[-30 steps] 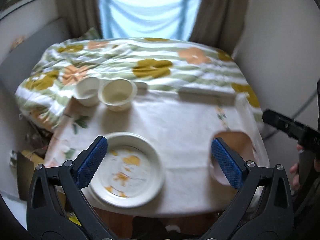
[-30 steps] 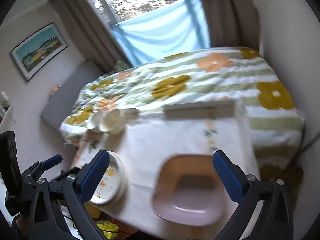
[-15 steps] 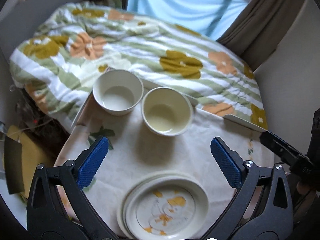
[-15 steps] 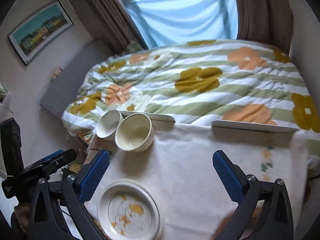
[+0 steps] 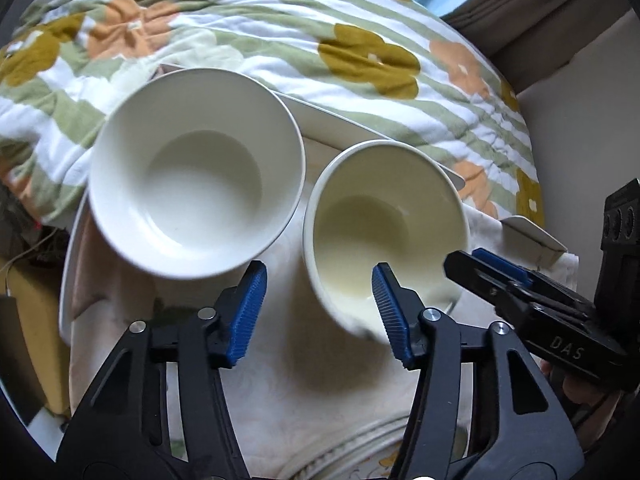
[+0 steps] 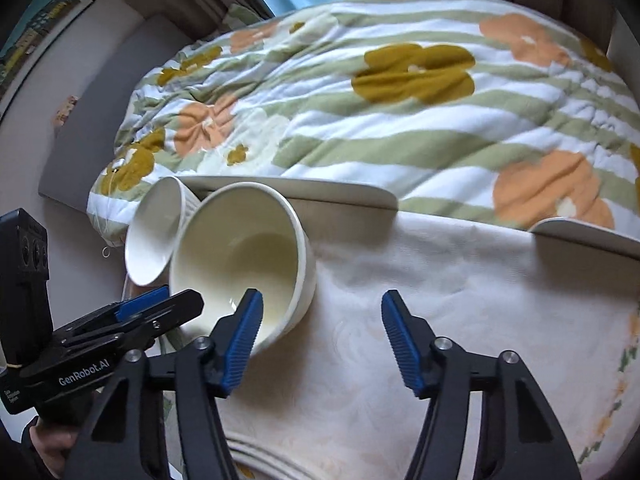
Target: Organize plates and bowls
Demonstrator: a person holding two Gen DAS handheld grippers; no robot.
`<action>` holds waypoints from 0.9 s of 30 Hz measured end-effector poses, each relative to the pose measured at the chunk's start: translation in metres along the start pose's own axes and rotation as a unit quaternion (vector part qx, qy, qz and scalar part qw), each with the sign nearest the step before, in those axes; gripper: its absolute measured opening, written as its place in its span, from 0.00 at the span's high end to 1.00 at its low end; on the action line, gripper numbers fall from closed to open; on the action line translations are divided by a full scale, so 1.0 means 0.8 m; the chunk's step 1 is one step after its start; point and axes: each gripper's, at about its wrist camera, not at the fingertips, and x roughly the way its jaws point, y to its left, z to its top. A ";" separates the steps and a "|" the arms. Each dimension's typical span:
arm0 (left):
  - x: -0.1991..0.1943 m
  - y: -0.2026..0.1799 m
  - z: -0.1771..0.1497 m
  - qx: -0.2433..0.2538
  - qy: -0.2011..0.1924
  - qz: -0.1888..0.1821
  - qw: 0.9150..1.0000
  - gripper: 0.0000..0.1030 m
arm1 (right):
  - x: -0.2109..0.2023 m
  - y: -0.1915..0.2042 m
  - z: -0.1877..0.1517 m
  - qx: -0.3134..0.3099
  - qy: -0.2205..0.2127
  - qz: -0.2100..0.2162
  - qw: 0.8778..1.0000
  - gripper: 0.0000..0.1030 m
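Two bowls stand side by side at the far left of the table: a white bowl (image 5: 196, 196) and a cream bowl (image 5: 380, 232) to its right. They also show in the right wrist view, white bowl (image 6: 154, 232) and cream bowl (image 6: 244, 256). My left gripper (image 5: 316, 312) is open and empty, just short of the gap between the bowls, its right finger over the cream bowl's near rim. My right gripper (image 6: 320, 332) is open and empty, its left finger at the cream bowl's near rim. A round plate's rim (image 5: 340, 452) shows at the bottom edge.
The table has a pale cloth (image 6: 460, 300) and butts against a bed with a flowered quilt (image 6: 380, 100). White table edge pieces (image 6: 320, 192) lie along the bed side. A wall stands to the right.
Both grippers have moved forward and down toward the two bowls, which now fill the views. The jaws of both have narrowed. The plate has slid to the bottom edge.
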 end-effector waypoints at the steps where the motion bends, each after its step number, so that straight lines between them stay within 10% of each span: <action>1: 0.003 0.001 0.002 0.003 0.001 0.001 1.000 0.56 | 0.004 0.000 0.002 0.002 0.002 0.000 1.000 0.50; 10: 0.019 -0.006 0.009 0.017 0.008 0.002 1.000 0.79 | 0.030 0.007 0.011 0.012 0.011 0.027 0.999 0.84; 27: -0.015 -0.036 -0.004 0.053 -0.023 0.013 0.998 0.79 | 0.000 0.009 0.006 0.012 -0.019 0.017 1.000 0.85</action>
